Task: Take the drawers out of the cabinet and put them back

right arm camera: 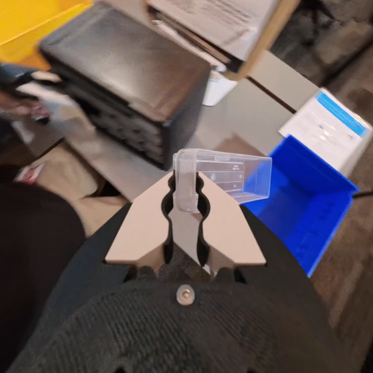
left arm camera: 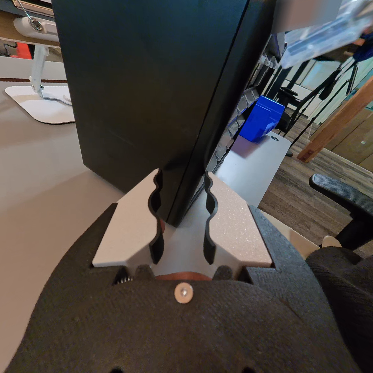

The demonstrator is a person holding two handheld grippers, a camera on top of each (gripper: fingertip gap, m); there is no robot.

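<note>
The black cabinet [left arm camera: 141,90] stands on the grey table, with rows of small grey drawer fronts [left arm camera: 242,109] on its right face. My left gripper [left arm camera: 182,175] is open and straddles the cabinet's near bottom corner. In the right wrist view the cabinet [right arm camera: 125,66] is blurred, seen from above. My right gripper [right arm camera: 185,175] is shut on the front tab of a clear plastic drawer [right arm camera: 222,173]. It holds the drawer in the air, tilted, over the near edge of a blue bin [right arm camera: 302,212]. The left gripper shows blurred at the far left [right arm camera: 40,101].
The blue bin [left arm camera: 262,121] sits beside the cabinet's drawer side. A white stand base [left arm camera: 40,105] lies left of the cabinet. A black chair armrest [left arm camera: 343,193] is off the table's right edge. A white box with a blue stripe [right arm camera: 327,125] sits behind the bin. Across from one pair of fingers to the other is roughly 40 cm.
</note>
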